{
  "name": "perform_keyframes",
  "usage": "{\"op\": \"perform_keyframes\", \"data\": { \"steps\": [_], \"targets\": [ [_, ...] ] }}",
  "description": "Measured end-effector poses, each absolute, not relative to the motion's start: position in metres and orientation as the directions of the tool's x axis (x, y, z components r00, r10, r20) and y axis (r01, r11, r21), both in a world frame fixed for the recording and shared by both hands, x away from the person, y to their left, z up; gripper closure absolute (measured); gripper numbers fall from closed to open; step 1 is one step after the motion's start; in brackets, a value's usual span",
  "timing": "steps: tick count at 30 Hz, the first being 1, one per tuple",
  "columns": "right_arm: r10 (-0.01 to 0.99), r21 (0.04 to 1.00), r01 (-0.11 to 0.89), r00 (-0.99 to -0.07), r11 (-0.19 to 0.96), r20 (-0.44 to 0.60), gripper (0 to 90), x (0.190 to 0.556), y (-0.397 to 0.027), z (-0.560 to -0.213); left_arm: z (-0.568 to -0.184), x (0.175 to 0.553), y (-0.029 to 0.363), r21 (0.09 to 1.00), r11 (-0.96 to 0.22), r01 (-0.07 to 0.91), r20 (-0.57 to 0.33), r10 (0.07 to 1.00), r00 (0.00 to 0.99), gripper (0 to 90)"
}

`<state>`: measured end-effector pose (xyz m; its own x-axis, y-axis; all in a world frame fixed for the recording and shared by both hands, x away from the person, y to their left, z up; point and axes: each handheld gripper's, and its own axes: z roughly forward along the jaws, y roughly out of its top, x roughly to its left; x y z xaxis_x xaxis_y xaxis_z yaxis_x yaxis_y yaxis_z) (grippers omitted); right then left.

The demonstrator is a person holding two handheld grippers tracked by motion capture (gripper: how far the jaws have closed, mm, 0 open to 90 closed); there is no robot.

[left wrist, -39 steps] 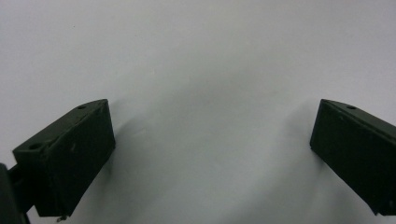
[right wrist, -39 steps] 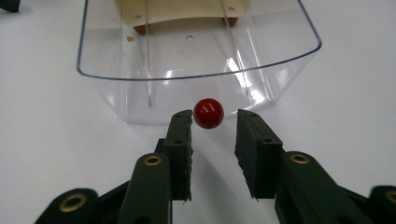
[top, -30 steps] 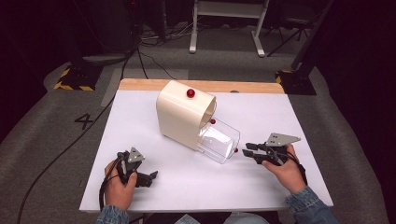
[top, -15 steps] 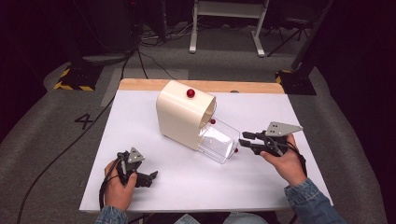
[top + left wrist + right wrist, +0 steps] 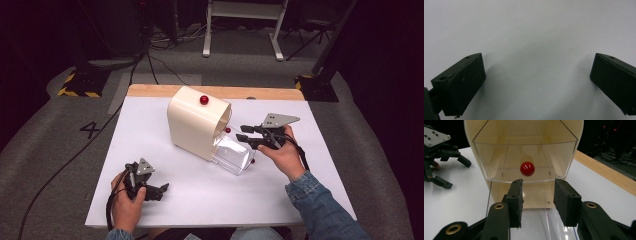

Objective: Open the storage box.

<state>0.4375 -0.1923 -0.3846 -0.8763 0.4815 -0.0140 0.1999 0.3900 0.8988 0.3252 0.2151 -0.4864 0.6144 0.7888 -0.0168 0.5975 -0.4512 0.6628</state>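
— Where's the red knob [image 5: 527, 168] from your right gripper [image 5: 537, 201]?
— Dead ahead at frame centre, on the clear flap of the cream bin [image 5: 197, 122], just above your parted, empty jaws.
— And the left gripper [image 5: 159, 190]?
— Lower left, jaws apart over the white table [image 5: 210, 195], well apart from the bin.

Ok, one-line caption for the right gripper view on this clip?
Open right gripper faces the red round knob on the clear plastic drawer inside the cream box.
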Motion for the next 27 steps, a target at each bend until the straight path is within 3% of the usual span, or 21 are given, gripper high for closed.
{"op": "perform_keyframes", "data": {
  "steps": [9, 17, 27],
  "targets": [
    [0.441, 0.901, 0.165, -0.897, 0.402, -0.032, 62.8, 0.447, -0.173, -0.392, -0.487, 0.325, 0.215, 0.667, -0.450, 0.594, -0.013, 0.790, 0.613, 0.0],
    [0.424, 0.901, 0.125, -0.903, 0.415, -0.070, 73.9, 0.445, -0.165, -0.390, -0.487, 0.325, 0.215, 0.667, -0.451, 0.593, -0.011, 0.790, 0.614, 0.0],
    [0.435, 0.900, 0.119, -0.896, 0.420, -0.085, 74.9, 0.441, -0.165, -0.387, -0.487, 0.325, 0.215, 0.666, -0.451, 0.594, -0.015, 0.789, 0.615, 0.0]
  ]
}}
